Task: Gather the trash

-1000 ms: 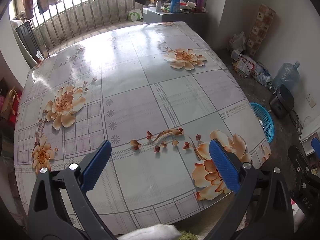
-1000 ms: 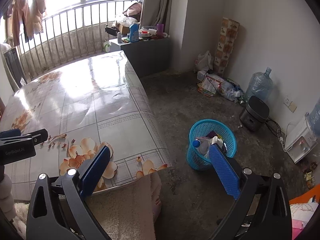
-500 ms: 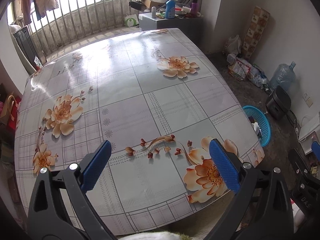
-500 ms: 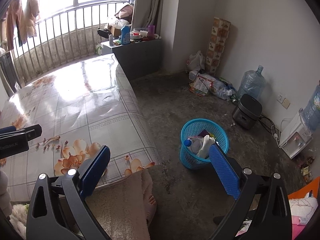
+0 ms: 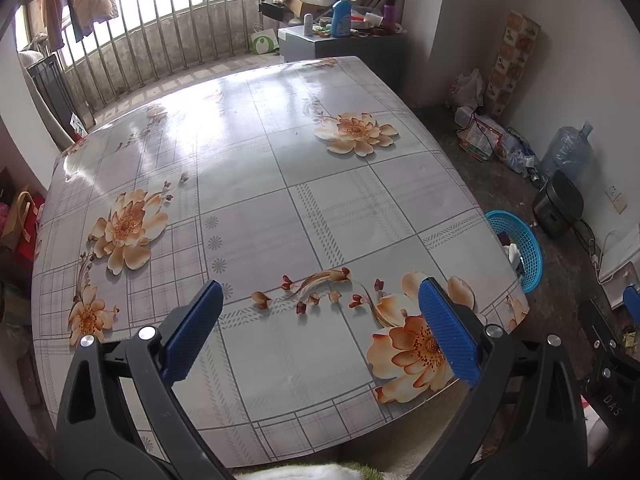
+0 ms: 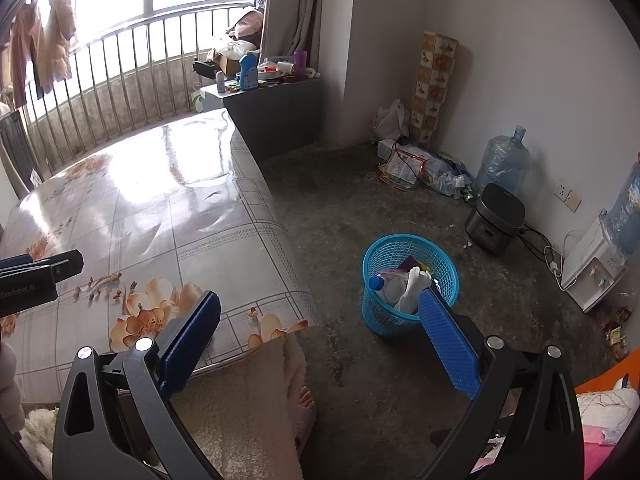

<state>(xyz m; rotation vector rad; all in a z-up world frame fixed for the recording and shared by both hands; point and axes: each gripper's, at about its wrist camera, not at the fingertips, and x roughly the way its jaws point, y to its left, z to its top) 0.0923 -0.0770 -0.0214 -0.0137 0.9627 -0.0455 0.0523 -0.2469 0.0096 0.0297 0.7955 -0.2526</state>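
left gripper (image 5: pixel 320 328) held over the flowered table (image 5: pixel 256 184), jaws wide, gripping nothing. right gripper (image 6: pixel 320 340) likewise wide and empty, near the blue basket (image 6: pixel 408 280) of trash on the floor.

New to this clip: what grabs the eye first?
The glossy flower-print table fills the left wrist view, with nothing lying on it. On the floor right of it stands a blue mesh basket already holding a bottle and wrappers. Both tongs, left and right, gape open and hold nothing.

Left claw (image 5: pixel 320 328) pulled back, more table (image 5: pixel 256 184) visible; right claw (image 6: pixel 320 332) swung right, basket (image 6: pixel 408 280) more centred.
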